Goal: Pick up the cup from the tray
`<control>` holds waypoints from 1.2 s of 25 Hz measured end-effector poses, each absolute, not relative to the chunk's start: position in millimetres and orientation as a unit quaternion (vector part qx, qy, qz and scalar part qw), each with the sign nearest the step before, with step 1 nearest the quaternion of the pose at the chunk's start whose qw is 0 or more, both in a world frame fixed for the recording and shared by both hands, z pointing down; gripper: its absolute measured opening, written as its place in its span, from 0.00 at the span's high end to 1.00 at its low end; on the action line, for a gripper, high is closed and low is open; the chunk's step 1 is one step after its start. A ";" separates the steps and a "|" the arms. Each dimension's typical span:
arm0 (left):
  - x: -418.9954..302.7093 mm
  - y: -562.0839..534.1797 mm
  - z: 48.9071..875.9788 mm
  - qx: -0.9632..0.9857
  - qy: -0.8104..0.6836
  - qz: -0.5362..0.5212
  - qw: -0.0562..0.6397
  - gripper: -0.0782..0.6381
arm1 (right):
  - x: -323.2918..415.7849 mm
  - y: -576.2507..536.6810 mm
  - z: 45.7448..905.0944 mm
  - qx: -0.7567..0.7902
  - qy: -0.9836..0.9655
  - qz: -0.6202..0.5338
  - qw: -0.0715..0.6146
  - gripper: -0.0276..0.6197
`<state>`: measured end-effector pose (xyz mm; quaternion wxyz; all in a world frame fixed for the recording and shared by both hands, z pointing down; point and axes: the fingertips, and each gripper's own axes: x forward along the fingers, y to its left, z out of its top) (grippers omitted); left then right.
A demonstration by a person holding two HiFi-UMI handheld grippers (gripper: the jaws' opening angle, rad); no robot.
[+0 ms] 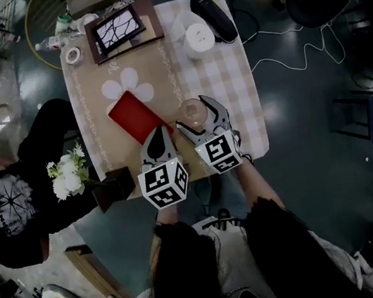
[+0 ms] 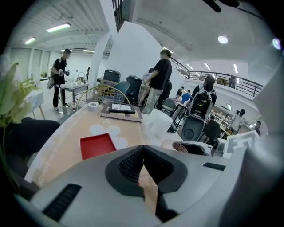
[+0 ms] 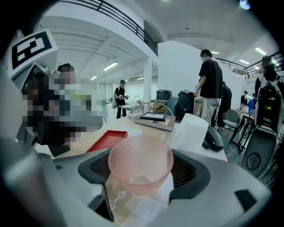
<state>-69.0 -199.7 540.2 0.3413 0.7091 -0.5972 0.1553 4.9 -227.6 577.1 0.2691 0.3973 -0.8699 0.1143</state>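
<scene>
The cup [image 1: 193,111] is a pink, dimpled glass bowl shape, just right of the red tray [image 1: 135,115] on the tan tablecloth. My right gripper [image 1: 195,113] is shut on the cup, one finger on each side. In the right gripper view the cup [image 3: 140,162] fills the space between the dark pads [image 3: 188,172], with the empty tray [image 3: 106,140] behind it to the left. My left gripper [image 1: 159,134] is shut with nothing in it, its tip over the tray's near corner. The left gripper view shows its jaws [image 2: 142,150] meeting, and the tray [image 2: 97,145] ahead.
At the far end of the table are a white cylinder [image 1: 198,39], a black handset [image 1: 214,16], a framed picture [image 1: 118,29] and a tape roll [image 1: 72,55]. White flowers [image 1: 68,174] and a dark box [image 1: 113,188] sit at the near left corner. A person in black sits at the left.
</scene>
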 end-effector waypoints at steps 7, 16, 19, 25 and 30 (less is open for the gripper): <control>-64.5 -199.6 551.6 0.715 -0.592 0.173 0.329 0.88 | 9.7 -226.6 589.2 0.404 -0.871 0.119 0.255 0.35; -62.1 -202.9 552.8 0.713 -0.596 0.175 0.325 0.88 | 9.9 -225.1 588.2 0.397 -0.876 0.119 0.247 0.35; -63.7 -200.7 555.0 0.710 -0.596 0.180 0.329 0.88 | 8.0 -222.8 585.1 0.388 -0.883 0.120 0.235 0.35; -66.4 -197.2 551.3 0.710 -0.600 0.191 0.316 0.88 | 13.2 -222.7 559.8 0.386 -0.893 0.095 0.210 0.35; -65.4 -199.7 530.8 0.714 -0.607 0.170 0.305 0.88 | 16.3 -224.1 521.0 0.382 -0.902 0.092 0.177 0.35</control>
